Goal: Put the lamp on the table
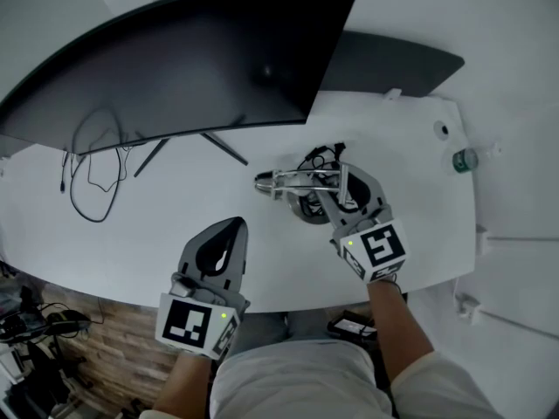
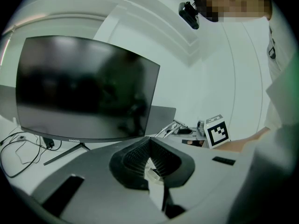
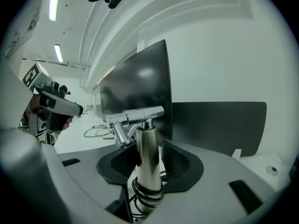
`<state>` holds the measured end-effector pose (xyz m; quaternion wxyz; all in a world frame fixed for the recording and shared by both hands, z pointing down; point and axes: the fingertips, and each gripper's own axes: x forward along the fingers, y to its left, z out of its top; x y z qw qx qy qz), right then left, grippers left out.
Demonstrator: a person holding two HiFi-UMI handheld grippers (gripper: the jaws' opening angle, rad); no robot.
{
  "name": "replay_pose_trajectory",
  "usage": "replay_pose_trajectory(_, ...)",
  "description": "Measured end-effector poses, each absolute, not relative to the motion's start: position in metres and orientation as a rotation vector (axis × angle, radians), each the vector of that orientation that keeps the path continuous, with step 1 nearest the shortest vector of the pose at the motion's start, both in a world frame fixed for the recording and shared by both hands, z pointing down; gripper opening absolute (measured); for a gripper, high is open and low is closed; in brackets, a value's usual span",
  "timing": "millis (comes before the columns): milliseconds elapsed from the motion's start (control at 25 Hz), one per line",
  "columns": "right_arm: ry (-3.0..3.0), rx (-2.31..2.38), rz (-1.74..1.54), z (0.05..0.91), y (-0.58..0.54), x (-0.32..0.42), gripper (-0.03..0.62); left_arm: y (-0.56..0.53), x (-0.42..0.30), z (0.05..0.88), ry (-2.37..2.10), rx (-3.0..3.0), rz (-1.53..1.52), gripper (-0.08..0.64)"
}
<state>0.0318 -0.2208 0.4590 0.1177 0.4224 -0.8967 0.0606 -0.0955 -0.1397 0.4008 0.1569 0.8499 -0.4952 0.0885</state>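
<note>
A chrome lamp (image 1: 293,182) stands on the white table (image 1: 131,234), its arm folded flat and a black cable wound round its post. My right gripper (image 1: 330,186) is around that post (image 3: 148,162), jaws wide apart, with a gap showing beside the post on the right. My left gripper (image 1: 234,225) hovers at the table's front edge, jaws closed tip to tip and empty. From the left gripper view (image 2: 149,141) the lamp's arms (image 2: 169,129) show to the right, beside the right gripper's marker cube (image 2: 217,130).
A large curved monitor (image 1: 175,51) on thin legs (image 1: 223,147) fills the back of the table. A loose black cable (image 1: 92,182) lies at the left. A dark panel (image 1: 393,59) stands behind on the right, and a small green-capped bottle (image 1: 465,160) sits by the right edge.
</note>
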Motion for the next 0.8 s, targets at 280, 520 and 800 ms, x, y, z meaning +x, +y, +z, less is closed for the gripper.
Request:
replay_pose_trajectory(280,-2.618,1.239,0.169,0.455,-0.203,0.039,0.149,-0.132,-0.085,0.390,-1.404,2.466,0.248,0.002)
replay_pose_trajectory(520,-2.593,1.259,0.179,0.450,-0.184,0.050,0.149,-0.123,-0.081,0.381,-1.398,2.484,0.234,0.002)
replay_pose_trajectory(800,-2.590,1.220,0.144,0.434,-0.159,0.054,0.149,-0.118,-0.076,0.365,-1.403,2.510,0.193,0.002)
